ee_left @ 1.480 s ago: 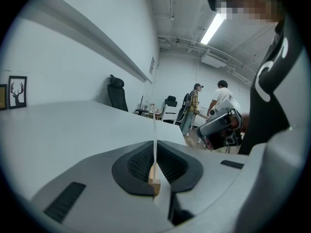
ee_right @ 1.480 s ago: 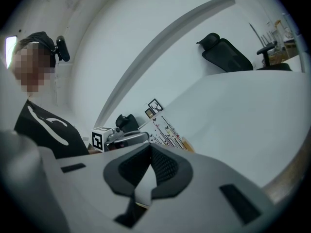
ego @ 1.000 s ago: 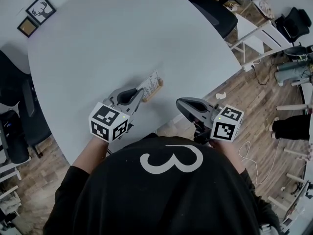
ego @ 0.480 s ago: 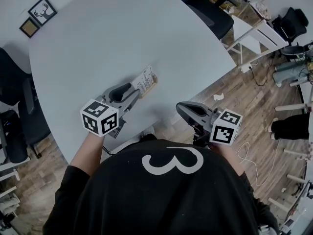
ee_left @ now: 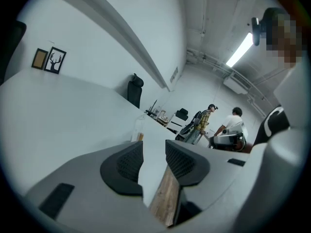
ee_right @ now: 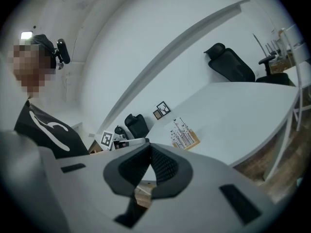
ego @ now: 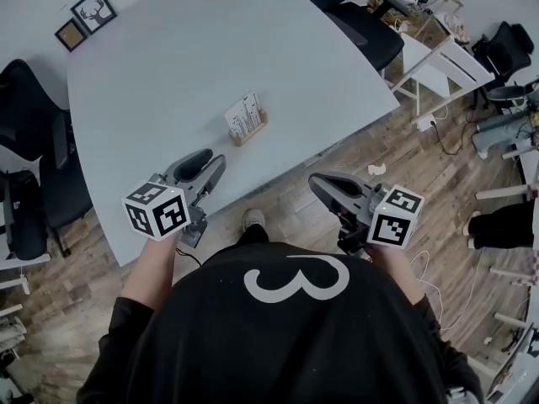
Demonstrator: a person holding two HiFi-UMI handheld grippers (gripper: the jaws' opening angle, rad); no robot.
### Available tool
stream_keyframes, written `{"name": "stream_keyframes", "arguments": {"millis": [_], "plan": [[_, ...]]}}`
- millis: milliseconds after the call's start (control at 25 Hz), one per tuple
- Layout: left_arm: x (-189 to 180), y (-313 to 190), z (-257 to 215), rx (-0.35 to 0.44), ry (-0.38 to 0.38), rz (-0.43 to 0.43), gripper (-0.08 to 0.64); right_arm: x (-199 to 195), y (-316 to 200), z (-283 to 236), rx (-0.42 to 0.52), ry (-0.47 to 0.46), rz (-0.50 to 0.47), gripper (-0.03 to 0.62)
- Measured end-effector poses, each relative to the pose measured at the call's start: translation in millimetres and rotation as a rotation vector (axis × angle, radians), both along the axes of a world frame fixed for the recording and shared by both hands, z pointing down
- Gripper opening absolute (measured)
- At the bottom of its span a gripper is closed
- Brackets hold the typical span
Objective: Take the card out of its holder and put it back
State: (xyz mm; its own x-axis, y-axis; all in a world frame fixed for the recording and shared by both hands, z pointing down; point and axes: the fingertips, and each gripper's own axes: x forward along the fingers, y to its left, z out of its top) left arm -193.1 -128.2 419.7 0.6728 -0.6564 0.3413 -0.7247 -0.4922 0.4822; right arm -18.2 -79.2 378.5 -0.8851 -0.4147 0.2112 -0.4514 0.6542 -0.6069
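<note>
Left gripper (ee_left: 154,154) has just been opening: jaws wide now, nothing between them but bare table (ego: 194,49). Right gripper (ee_right: 147,161) has its tips pressed together, empty too, off the table's edge over the floor (ego: 404,141). The card (ego: 244,114) stands upright in its holder (ego: 251,133), well apart from both. It looks back home, so a clean retreat is the job: draw straight back, no swing toward the holder.
</note>
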Motion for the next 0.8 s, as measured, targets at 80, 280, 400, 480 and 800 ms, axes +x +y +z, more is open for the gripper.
{"name": "stream_keyframes", "arguments": {"millis": [80,280,400,480,800], "plan": [[7,17,-19,0.02,0.051,-0.009,0.121,2,10,-9,0.025,0.0,-0.016,0.006],[38,75,-70,0.102,0.128,0.055,0.049,5,48,-35,0.098,-0.02,-0.062,0.006],[61,112,-96,0.135,0.163,0.105,0.025,9,75,-50,0.137,-0.037,-0.085,0.006],[71,132,-110,0.155,0.191,0.122,0.017,10,92,-58,0.164,-0.045,-0.102,0.006],[119,217,-131,0.277,0.13,0.157,0.012,43,173,-77,0.261,-0.117,-0.121,0.006]]}}
